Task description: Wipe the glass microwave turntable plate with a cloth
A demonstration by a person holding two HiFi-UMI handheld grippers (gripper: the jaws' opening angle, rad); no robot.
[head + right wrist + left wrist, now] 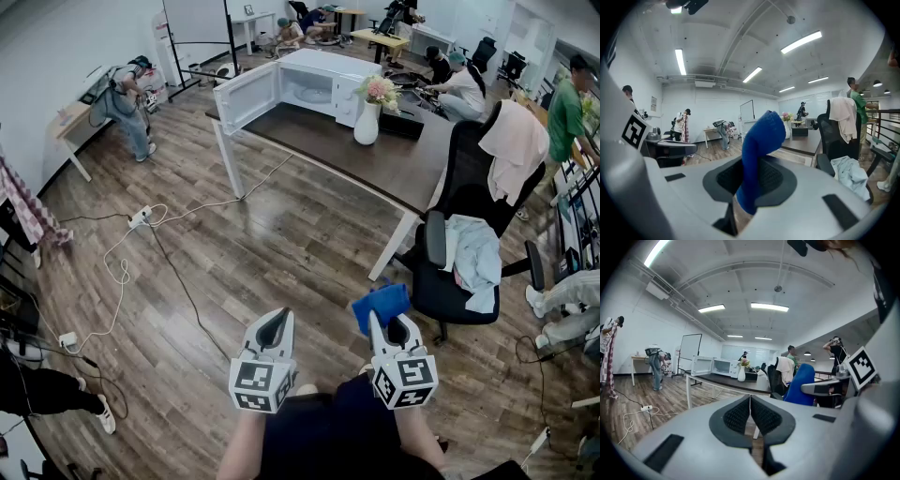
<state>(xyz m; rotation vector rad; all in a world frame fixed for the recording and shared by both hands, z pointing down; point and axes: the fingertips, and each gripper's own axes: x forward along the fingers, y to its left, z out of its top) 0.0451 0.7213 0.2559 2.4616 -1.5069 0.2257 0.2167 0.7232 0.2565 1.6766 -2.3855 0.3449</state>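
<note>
With the blue cloth [380, 304] pinched in the right claw [389, 328] and the left claw [273, 330] pressed together and empty, the far counter [375, 161] should be reached first, where the glass plate [313, 95] seems to sit in the open microwave [323, 66].

White vase [367, 123] — black chair [465, 169]

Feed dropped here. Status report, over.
Left gripper shut, empty. Right gripper shut on blue cloth. Microwave open on far table, plate not yet reached. Office chair beside path.
</note>
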